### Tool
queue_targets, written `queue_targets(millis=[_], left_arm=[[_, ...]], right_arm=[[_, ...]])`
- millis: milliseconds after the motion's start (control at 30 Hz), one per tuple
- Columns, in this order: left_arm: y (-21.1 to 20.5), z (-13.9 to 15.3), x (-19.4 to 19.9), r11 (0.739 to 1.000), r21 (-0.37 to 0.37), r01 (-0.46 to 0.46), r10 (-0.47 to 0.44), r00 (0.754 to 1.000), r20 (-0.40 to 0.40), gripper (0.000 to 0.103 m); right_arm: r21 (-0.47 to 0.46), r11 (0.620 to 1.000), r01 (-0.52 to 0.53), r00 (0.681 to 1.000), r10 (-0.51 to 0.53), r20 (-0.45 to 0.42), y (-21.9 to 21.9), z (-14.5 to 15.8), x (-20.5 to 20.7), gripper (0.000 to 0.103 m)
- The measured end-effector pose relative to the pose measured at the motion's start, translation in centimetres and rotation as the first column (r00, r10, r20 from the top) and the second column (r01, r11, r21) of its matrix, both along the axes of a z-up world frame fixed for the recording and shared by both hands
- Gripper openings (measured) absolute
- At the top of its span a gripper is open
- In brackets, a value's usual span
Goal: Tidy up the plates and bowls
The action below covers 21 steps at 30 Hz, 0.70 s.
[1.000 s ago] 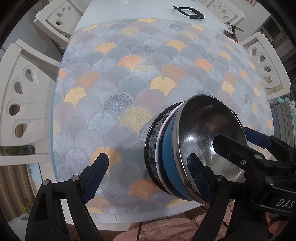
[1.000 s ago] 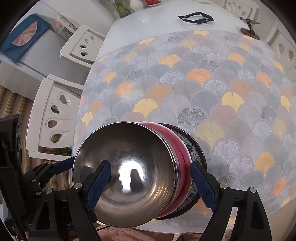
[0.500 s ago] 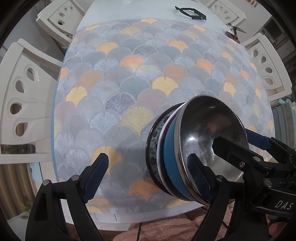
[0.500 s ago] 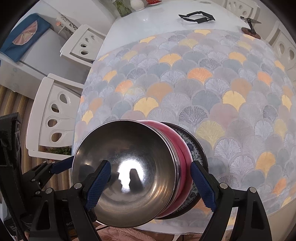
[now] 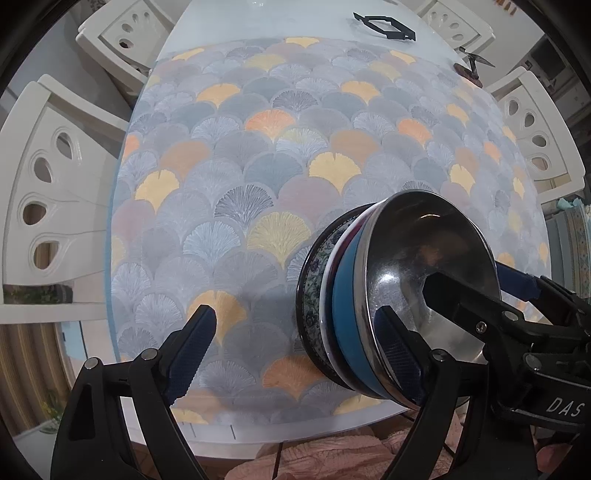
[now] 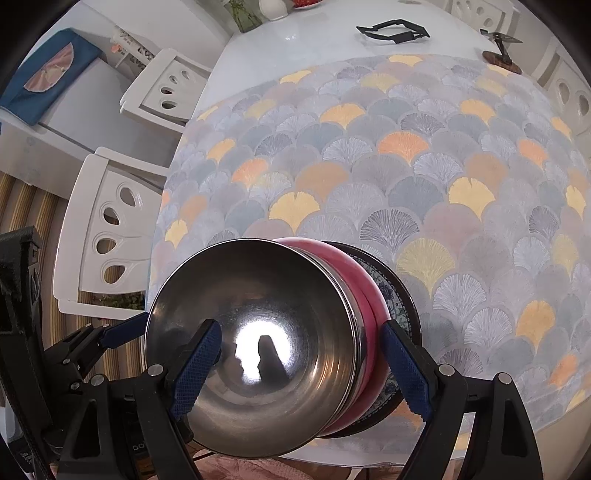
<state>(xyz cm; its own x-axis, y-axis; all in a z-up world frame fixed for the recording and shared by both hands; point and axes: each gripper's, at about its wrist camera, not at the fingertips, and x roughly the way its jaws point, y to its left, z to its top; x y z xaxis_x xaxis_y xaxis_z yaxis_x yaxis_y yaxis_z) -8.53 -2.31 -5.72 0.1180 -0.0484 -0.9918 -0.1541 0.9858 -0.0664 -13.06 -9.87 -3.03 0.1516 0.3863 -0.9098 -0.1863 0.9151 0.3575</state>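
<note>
A steel bowl (image 5: 424,258) tops a stack near the table's front edge. Under it sit a blue bowl (image 5: 345,314), a white rim and a dark floral plate (image 5: 312,291). In the right wrist view the steel bowl (image 6: 258,314) rests on a pink bowl (image 6: 354,273) and the floral plate (image 6: 400,299). My left gripper (image 5: 297,350) is open, one finger over the cloth, the other in front of the stack's side. My right gripper (image 6: 301,369) is open, one finger over the bowl's inside, the other outside the stack. Neither presses on anything.
A scallop-patterned tablecloth (image 5: 258,166) covers the white table. White chairs (image 5: 48,192) stand at the left, with more on the right (image 5: 532,133). A black folded frame (image 6: 391,31) and a small stand (image 6: 500,55) lie at the far end.
</note>
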Motion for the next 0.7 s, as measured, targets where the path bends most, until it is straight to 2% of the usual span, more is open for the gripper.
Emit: queue_targets(millis=[200,700], left_arm=[[0.25,-0.29,-0.29,1.000,-0.020,-0.011,0.011,1.000,-0.014,0.087],[0.49,-0.77,-0.52,1.000,-0.001,0.026,-0.026,0.999,-0.041,0.087]], right_arm=[[0.015,0.999,0.034,0.999,-0.034,-0.003,-0.40,-0.02,-0.29,0.086],[0.034,0.996,0.079,0.997,-0.079,0.003,-0.33,-0.23,-0.62,0.086]])
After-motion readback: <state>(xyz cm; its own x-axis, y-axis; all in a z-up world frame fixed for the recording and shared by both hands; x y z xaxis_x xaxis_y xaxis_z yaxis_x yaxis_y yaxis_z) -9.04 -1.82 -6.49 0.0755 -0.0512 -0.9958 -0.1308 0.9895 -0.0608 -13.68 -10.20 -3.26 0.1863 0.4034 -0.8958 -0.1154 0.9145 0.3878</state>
